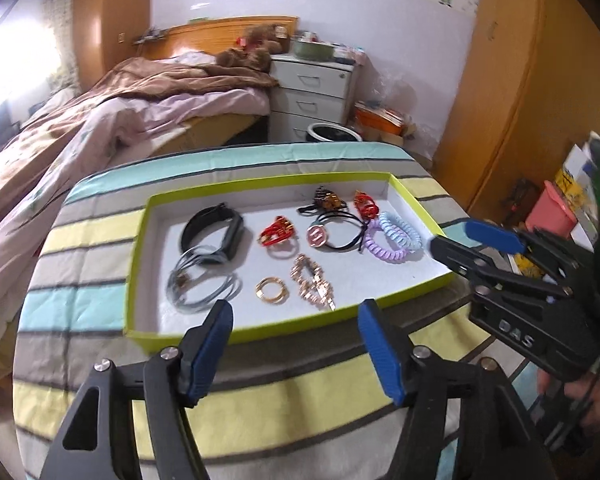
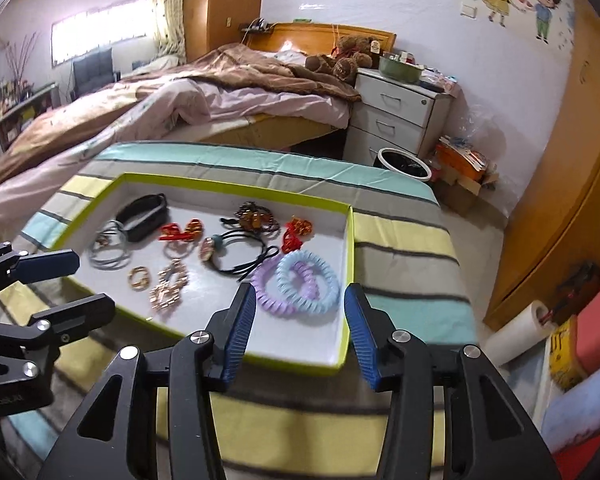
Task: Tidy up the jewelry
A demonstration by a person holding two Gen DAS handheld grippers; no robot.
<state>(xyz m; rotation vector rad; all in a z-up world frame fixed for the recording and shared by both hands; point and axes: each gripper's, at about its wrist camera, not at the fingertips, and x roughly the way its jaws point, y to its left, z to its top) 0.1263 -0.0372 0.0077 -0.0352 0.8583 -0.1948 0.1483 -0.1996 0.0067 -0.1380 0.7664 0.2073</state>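
Left claw [image 1: 296,348] released, right claw [image 2: 300,334] released, both empty, tray [image 1: 260,330] jewelry blurred, gold pieces [image 1: 314,286] indistinct

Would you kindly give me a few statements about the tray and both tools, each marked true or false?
1. Both tools are open and hold nothing. True: the left tool and right tool have empty gaps.
2. The jewelry lies in a green-rimmed tray. True.
3. The purple coil tie sits apart from the blue coil tie. False: they overlap.
4. The black band is on the striped cloth outside the tray. False: it lies inside the tray.
5. The gold ring is gripped. False: it lies free in the tray.
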